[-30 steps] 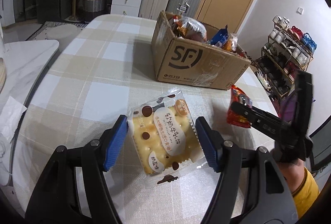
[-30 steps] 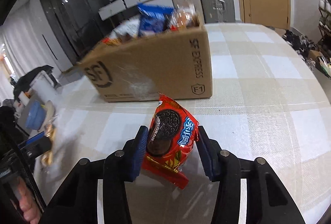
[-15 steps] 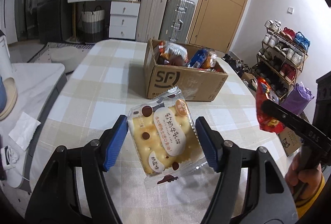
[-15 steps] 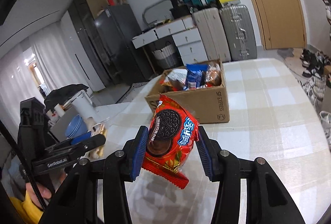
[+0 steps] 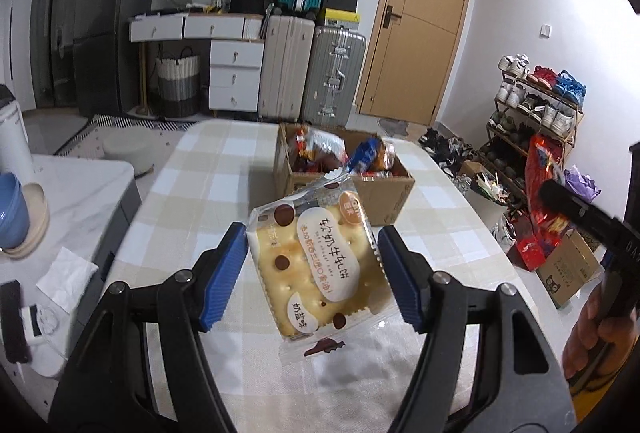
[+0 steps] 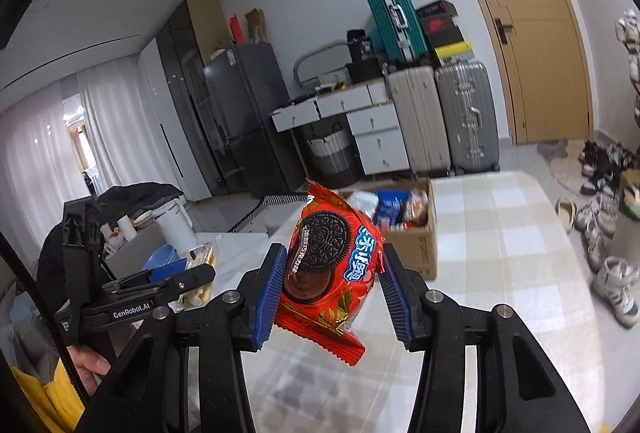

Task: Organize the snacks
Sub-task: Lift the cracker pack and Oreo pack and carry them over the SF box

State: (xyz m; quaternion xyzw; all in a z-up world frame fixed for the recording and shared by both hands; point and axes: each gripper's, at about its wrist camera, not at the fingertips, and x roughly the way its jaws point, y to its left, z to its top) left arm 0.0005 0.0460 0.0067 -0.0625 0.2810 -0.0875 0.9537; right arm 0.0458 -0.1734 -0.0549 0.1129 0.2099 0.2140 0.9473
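Each gripper holds one snack: left gripper (image 5: 312, 273) cracker packet (image 5: 316, 265), right gripper (image 6: 332, 285) Oreo packet (image 6: 328, 269).

Soft, even indoor light fills both views. In the right wrist view, daylight glows through white curtains (image 6: 44, 137) at the left and washes them out. Fisheye bending curves the door (image 6: 532, 29) and walls, and black vignette rings every corner. The box (image 6: 416, 233) and shoes (image 6: 612, 281) are smeared by motion blur. A pale sheen lies on the worktop (image 5: 208, 169); shadows are faint.
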